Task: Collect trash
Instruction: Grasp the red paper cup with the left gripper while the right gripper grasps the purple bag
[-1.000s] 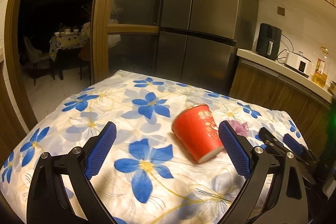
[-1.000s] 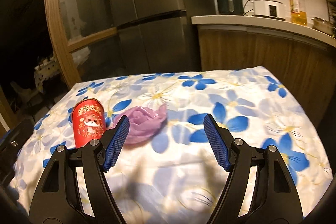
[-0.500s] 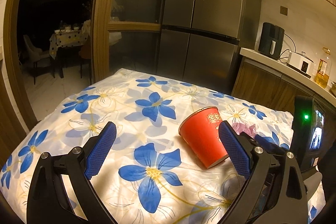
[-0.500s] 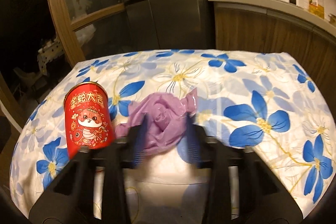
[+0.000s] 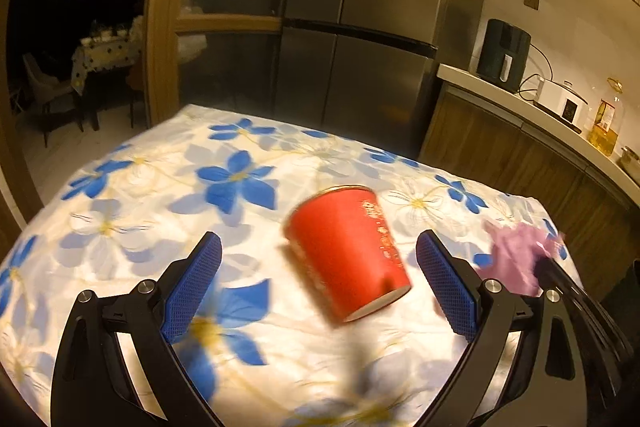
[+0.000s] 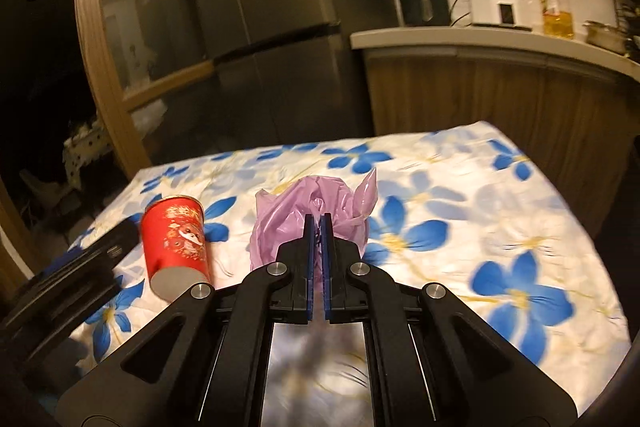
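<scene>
The right gripper (image 6: pixel 319 223) has its blue pads pinched together on a fold of the crumpled purple plastic bag (image 6: pixel 308 203), which bunches up just past the fingertips, above the flowered cloth. From the other side the same bag (image 5: pixel 516 259) shows as a blurred lilac lump at the tip of that dark gripper, off to the right.

The left gripper (image 5: pixel 318 283) stands wide open, its pads well apart and pressing on nothing. Between them, a little farther out, is the red paper cup (image 5: pixel 348 251), printed in gold and leaning over in this view; neither pad touches it. Seen from the right wrist, the cup (image 6: pixel 176 239) sits just left of the bag with its grey base toward the camera, and the left gripper's dark body lies beside it at the frame's left edge.

Both things sit on a table covered with a white tablecloth (image 5: pixel 240 183) with blue flowers. Beyond it rise a steel fridge (image 5: pixel 360 27) and a wooden door frame, and to the right a counter (image 6: pixel 480 39) carries a black appliance, a white cooker and a bottle of oil (image 6: pixel 556 7).
</scene>
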Demonstrator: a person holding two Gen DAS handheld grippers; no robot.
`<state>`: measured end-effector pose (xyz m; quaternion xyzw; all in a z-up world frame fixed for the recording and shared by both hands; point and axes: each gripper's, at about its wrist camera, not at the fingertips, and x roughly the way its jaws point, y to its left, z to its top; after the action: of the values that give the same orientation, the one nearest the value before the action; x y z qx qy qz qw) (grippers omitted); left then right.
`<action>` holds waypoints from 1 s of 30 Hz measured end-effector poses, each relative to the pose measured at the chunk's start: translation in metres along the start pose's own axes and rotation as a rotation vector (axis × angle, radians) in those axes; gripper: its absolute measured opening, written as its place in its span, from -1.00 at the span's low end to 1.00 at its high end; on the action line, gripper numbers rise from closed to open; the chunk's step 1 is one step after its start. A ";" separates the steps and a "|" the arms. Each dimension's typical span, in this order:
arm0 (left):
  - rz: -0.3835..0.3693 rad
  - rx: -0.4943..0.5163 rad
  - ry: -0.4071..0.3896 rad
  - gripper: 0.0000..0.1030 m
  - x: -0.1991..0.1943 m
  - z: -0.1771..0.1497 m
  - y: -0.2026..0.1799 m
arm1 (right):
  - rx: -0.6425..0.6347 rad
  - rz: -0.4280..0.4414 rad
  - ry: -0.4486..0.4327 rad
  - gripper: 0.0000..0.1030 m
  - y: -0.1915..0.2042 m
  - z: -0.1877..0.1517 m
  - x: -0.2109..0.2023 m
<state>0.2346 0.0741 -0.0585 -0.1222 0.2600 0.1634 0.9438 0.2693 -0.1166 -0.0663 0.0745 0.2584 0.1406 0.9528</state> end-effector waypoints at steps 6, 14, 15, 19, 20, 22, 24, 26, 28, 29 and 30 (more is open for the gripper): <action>0.010 -0.001 0.050 0.81 0.026 0.001 -0.014 | 0.020 -0.006 -0.035 -0.94 -0.017 0.000 -0.024; 0.007 0.014 0.107 0.71 0.044 -0.004 -0.025 | 0.030 -0.008 -0.046 -0.94 -0.025 -0.001 -0.032; 0.008 0.015 0.112 0.63 0.046 -0.004 -0.026 | 0.030 -0.009 -0.047 -0.94 -0.024 -0.001 -0.033; 0.001 0.020 0.135 0.46 0.051 -0.006 -0.027 | 0.031 -0.012 -0.046 -0.94 -0.025 -0.003 -0.035; 0.001 0.019 0.138 0.42 0.051 -0.007 -0.027 | 0.032 -0.013 -0.045 -0.94 -0.025 -0.003 -0.035; -0.004 0.015 0.144 0.37 0.053 -0.007 -0.026 | 0.033 -0.014 -0.043 -0.94 -0.025 -0.004 -0.035; -0.008 0.013 0.143 0.36 0.053 -0.007 -0.026 | 0.033 -0.014 -0.043 -0.94 -0.026 -0.004 -0.036; -0.014 0.014 0.142 0.33 0.053 -0.008 -0.026 | 0.034 -0.014 -0.043 -0.94 -0.026 -0.004 -0.036; -0.022 0.013 0.140 0.28 0.052 -0.008 -0.025 | 0.037 -0.013 -0.041 -0.94 -0.026 -0.005 -0.037; -0.024 0.012 0.138 0.26 0.051 -0.008 -0.025 | 0.037 -0.013 -0.042 -0.94 -0.026 -0.005 -0.038; -0.027 0.012 0.137 0.23 0.050 -0.009 -0.025 | 0.037 -0.014 -0.043 -0.94 -0.026 -0.006 -0.038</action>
<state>0.2808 0.0611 -0.0888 -0.1310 0.3232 0.1403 0.9267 0.2407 -0.1530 -0.0588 0.0933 0.2410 0.1277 0.9575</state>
